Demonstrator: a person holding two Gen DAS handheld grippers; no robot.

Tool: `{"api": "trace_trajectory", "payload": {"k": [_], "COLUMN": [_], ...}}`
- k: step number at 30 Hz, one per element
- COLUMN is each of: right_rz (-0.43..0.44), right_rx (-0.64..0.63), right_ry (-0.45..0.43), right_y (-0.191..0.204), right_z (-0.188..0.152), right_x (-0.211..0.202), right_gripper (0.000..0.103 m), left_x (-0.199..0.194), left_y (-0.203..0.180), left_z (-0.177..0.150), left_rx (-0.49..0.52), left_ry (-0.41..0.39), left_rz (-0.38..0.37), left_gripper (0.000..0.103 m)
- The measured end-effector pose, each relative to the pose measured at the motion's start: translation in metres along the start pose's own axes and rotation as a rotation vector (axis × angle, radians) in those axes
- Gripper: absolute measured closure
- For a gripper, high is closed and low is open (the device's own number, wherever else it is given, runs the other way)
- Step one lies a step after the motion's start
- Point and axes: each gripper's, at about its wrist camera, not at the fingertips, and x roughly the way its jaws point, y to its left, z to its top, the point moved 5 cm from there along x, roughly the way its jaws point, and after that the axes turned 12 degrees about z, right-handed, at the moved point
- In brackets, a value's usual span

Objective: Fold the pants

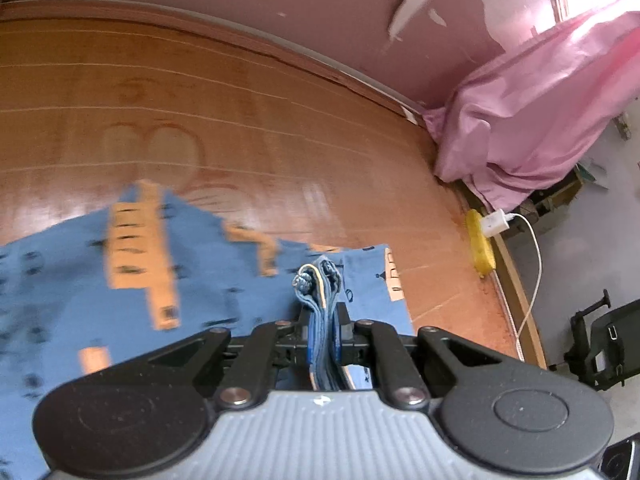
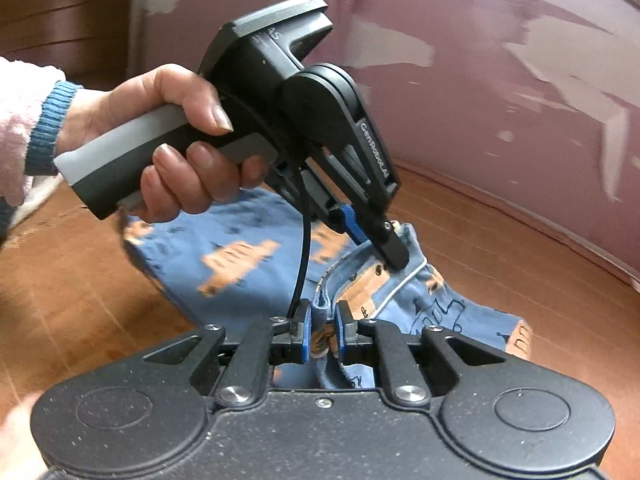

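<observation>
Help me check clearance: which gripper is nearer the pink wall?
Left. The left gripper pinches the pants farther toward the pink wall; the right gripper holds them behind it.

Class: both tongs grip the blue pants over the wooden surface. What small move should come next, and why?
Probably carry both grips together across and lay the held edge down: the left tongs and right tongs are each shut on bunched pants fabric, lifted off the wooden surface.

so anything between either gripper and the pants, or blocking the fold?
Nothing visible. The left gripper is already clamped on a bunched edge of the pants, and the right gripper is clamped on the same fabric. The wooden surface beyond the pants looks bare; the yellow power strip sits off at its edge.
</observation>
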Motion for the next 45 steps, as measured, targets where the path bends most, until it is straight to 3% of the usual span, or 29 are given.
{"api": "trace_trajectory", "payload": {"k": [9, 17, 20, 22, 24, 26, 28, 31, 33, 35, 36, 40, 43, 45], "right_rz": [0.129, 0.162, 0.168, 0.165, 0.129, 0.051, -0.124, -0.350, -0.426, -0.448, -0.464, -0.505, -0.486, -0.409], "right_rx": [-0.037, -0.035, -0.043, -0.061, -0.080, -0.089, -0.095, -0.108, -0.086, -0.059, -0.058, -0.075, -0.121, -0.136], "right_ry": [0.024, 0.085, 0.101, 0.086, 0.051, 0.013, -0.006, 0.020, 0.050, 0.096, 0.126, 0.102, 0.021, -0.048], "right_y": [0.032, 0.039, 0.040, 0.035, 0.025, 0.006, -0.022, -0.063, -0.085, -0.100, -0.104, -0.103, -0.084, -0.063], "right_z": [0.018, 0.017, 0.011, 0.011, 0.012, 0.010, 0.005, -0.008, -0.018, -0.032, -0.038, -0.045, -0.035, -0.027], "right_x": [0.041, 0.067, 0.066, 0.055, 0.039, 0.022, 0.011, 0.013, 0.020, 0.028, 0.032, 0.026, 0.012, 0.005], "right_gripper": [0.090, 0.090, 0.082, 0.070, 0.039, 0.026, 0.013, 0.010, 0.010, 0.010, 0.009, 0.005, 0.006, 0.003], "left_x": [-0.023, -0.015, -0.017, -0.026, -0.038, -0.049, -0.057, -0.050, -0.038, -0.025, -0.025, -0.037, -0.066, -0.091], "left_y": [0.064, 0.086, 0.085, 0.084, 0.081, 0.074, 0.063, 0.044, 0.032, 0.029, 0.028, 0.031, 0.038, 0.050], "left_z": [-0.011, -0.019, -0.022, -0.024, -0.026, -0.033, -0.042, -0.055, -0.064, -0.073, -0.076, -0.082, -0.091, -0.102], "left_rx": [-0.086, -0.086, -0.061, -0.032, -0.006, 0.013, 0.036, 0.104, 0.185, 0.250, 0.269, 0.291, 0.242, 0.141], "left_ry": [-0.024, -0.001, -0.006, -0.038, -0.085, -0.146, -0.220, -0.280, -0.286, -0.276, -0.302, -0.351, -0.461, -0.555], "left_rz": [0.035, 0.097, 0.145, 0.195, 0.254, 0.316, 0.376, 0.486, 0.569, 0.688, 0.702, 0.745, 0.810, 0.850], "left_gripper": [0.093, 0.091, 0.081, 0.056, 0.041, 0.034, 0.026, 0.022, 0.022, 0.021, 0.019, 0.013, 0.013, 0.009]}}
